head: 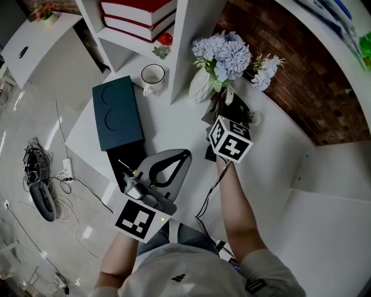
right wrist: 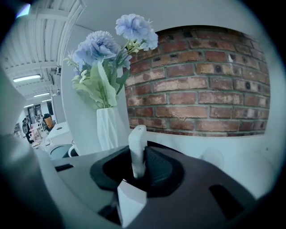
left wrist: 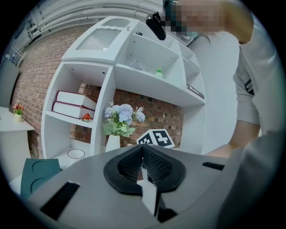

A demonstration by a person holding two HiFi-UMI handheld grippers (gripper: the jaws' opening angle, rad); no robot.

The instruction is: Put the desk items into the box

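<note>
The left gripper (head: 186, 154) is seen shut and empty — a small white piece (right wrist: 137, 144) is pinched by the right gripper (right wrist: 139, 166).

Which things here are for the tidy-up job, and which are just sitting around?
For the job: dark box, white thing in the right claw, maybe the mug.
Just lying about: flowers, books, floor cables.

readable text: none | labels: none | numbers: none
</note>
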